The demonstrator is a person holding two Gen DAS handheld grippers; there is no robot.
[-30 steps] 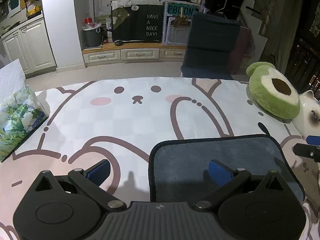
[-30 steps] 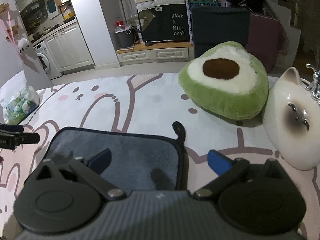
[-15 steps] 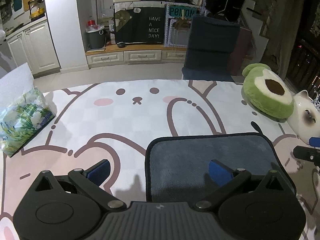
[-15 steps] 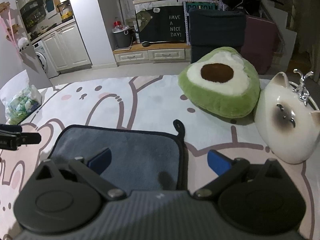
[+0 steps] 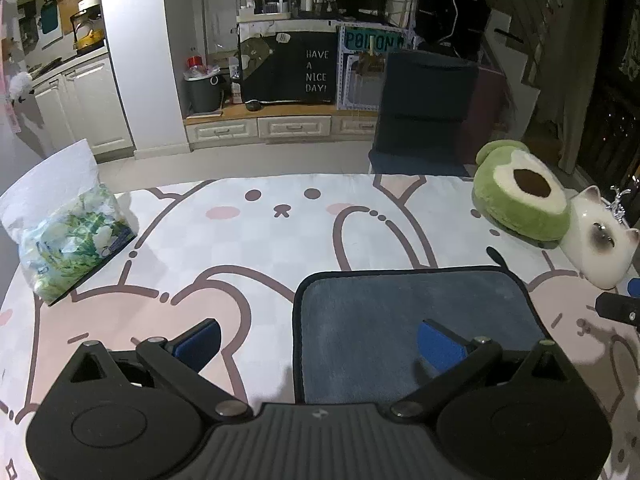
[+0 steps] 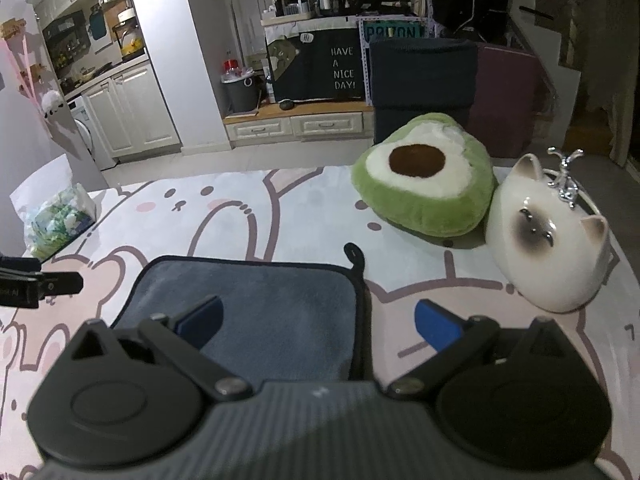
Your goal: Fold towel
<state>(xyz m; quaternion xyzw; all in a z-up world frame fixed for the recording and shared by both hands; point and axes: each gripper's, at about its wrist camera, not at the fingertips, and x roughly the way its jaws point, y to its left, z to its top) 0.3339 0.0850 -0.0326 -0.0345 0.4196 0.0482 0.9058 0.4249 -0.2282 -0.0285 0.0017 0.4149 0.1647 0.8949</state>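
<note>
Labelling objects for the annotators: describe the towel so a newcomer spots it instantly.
Start at the table with the bunny-print cloth. At its near edge lies the towel, flat. It is the only dark grey-blue rectangle, black-trimmed with a small hanging loop, unlike the avocado plush behind it.

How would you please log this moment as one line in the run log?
task: fold towel | towel: flat on table, ungrasped | left gripper: open, straddling left edge | right gripper: open, straddling right edge

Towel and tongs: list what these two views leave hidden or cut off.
- Towel, left wrist view: near edge hidden behind the left tongs body.
- Towel, right wrist view: near edge hidden behind the right tongs body.
- Right tongs, left wrist view: only a tip shows, cut by the right frame edge.
- Whether the towel is already folded: unclear.
</note>
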